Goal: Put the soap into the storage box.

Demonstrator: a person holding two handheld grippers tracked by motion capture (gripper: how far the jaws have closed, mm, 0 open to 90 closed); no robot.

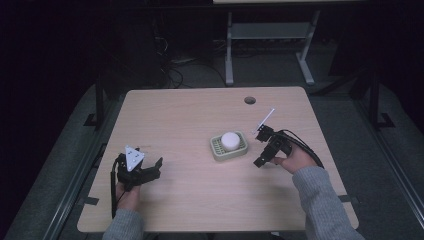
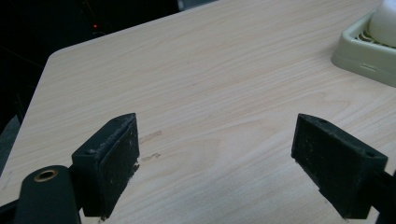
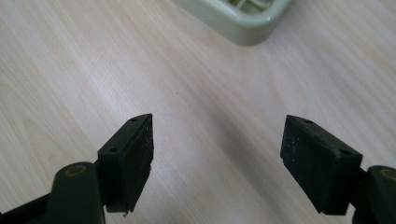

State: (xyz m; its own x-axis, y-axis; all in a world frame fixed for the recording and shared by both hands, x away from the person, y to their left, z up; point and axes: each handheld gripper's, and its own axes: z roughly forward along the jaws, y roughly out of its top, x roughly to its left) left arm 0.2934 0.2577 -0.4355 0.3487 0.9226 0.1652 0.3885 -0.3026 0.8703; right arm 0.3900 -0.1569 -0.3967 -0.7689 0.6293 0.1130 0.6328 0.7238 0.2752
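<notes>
A pale green slotted dish [image 1: 217,148] sits at the middle of the wooden table [image 1: 180,115] with a round white object [image 1: 230,140] on it. My left gripper [image 1: 149,171] rests open near the table's front left, jaws wide apart over bare wood; its own view shows the gripper [image 2: 215,163], the dish corner [image 2: 359,58] and the white object [image 2: 385,23] at the upper right. My right gripper [image 1: 261,148] is open just right of the dish, pointing down at the table. In its own view the gripper [image 3: 217,158] is empty and the dish rim [image 3: 233,18] lies ahead.
A thin white stick [image 1: 265,119] lies on the table behind the right gripper. A round cable hole [image 1: 250,100] is near the far edge. Beyond the table stand a grey desk frame [image 1: 265,35] and floor cables [image 1: 172,70].
</notes>
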